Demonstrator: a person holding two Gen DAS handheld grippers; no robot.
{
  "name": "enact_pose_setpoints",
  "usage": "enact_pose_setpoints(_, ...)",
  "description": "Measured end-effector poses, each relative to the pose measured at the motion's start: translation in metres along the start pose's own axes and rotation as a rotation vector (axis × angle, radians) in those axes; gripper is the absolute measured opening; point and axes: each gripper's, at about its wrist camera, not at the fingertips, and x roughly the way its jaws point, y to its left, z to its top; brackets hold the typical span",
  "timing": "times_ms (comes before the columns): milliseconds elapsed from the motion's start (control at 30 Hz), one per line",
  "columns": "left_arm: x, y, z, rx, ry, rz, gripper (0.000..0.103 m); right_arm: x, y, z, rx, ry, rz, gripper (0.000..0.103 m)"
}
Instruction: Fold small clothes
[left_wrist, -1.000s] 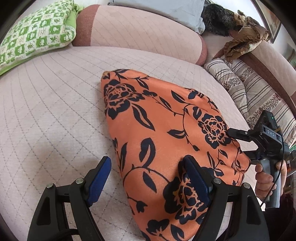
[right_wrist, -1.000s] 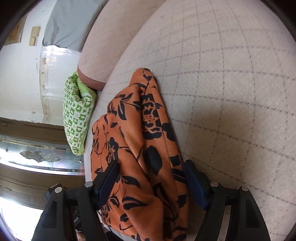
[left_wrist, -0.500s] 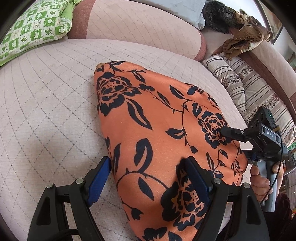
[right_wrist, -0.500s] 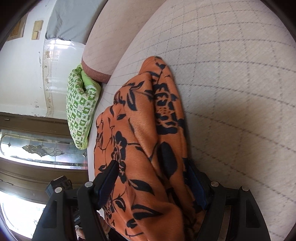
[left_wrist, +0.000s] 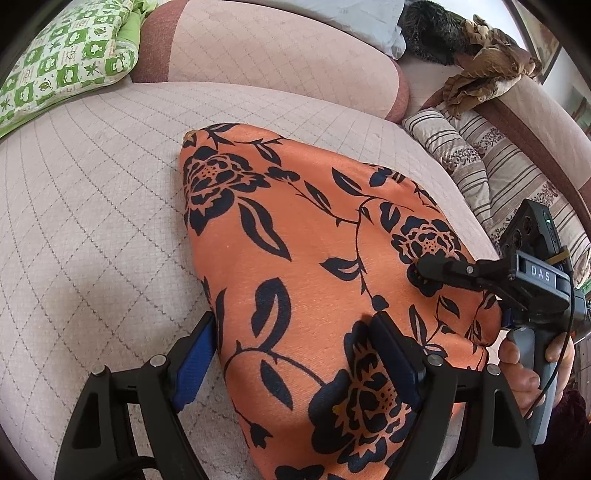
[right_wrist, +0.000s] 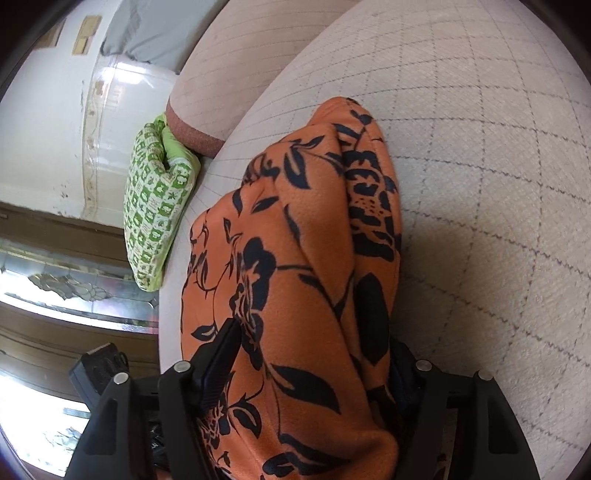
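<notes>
Quilted beige sofa seat (left_wrist: 92, 206), stitched in a diamond grid. Lying on it: orange black-flowered garment (left_wrist: 295, 258), green-and-white checked cushion (left_wrist: 70, 62), striped cushion (left_wrist: 458, 155).

Orange satin-like garment with black floral print (left_wrist: 303, 258), folded into a rounded wedge, lies on the quilted beige sofa seat (left_wrist: 92, 221), spanning frame centre to lower right.

The scene is viewed from just behind each gripper's two fingers, steeply downward and at close range. From the left gripper (left_wrist: 295, 354), the orange floral garment (left_wrist: 314, 258) is seen stretching ahead, with the right gripper (left_wrist: 461, 291) to its right. The right wrist view is rolled sideways over the same garment. Garment, quilted sofa seat (left_wrist: 92, 221) and green pillow (left_wrist: 66, 66) are shared.
</notes>
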Motion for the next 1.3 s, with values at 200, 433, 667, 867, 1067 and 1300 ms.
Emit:
enact_pose_setpoints(200, -0.003, -0.002, 0.002, 0.003, -0.021, -0.001, 0.068, -0.006, 0.009, -0.003, -0.023, -0.031, 0.019, 0.060)
enact_pose_setpoints(433, -0.014, 0.007, 0.004, -0.025, -0.038, -0.024, 0.046, -0.014, 0.034, -0.008, -0.086, -0.078, 0.063, 0.049)
enact_pose_setpoints(667, -0.045, 0.017, 0.000, -0.049, -0.160, 0.002, 0.043, -0.013, 0.062, -0.018, -0.124, -0.112, 0.140, 0.044)
enact_pose_setpoints(867, -0.072, 0.041, -0.006, -0.073, -0.234, 0.045, 0.043, -0.003, 0.092, -0.023, -0.185, -0.119, 0.196, 0.044)
enact_pose_setpoints(1067, -0.091, 0.072, -0.012, -0.104, -0.255, 0.109, 0.043, 0.007, 0.105, -0.026, -0.197, -0.085, 0.214, 0.044)
enact_pose_setpoints(1300, -0.097, 0.105, -0.019, -0.153, -0.244, 0.170, 0.043, 0.034, 0.115, -0.038, -0.205, -0.041, 0.193, 0.044)
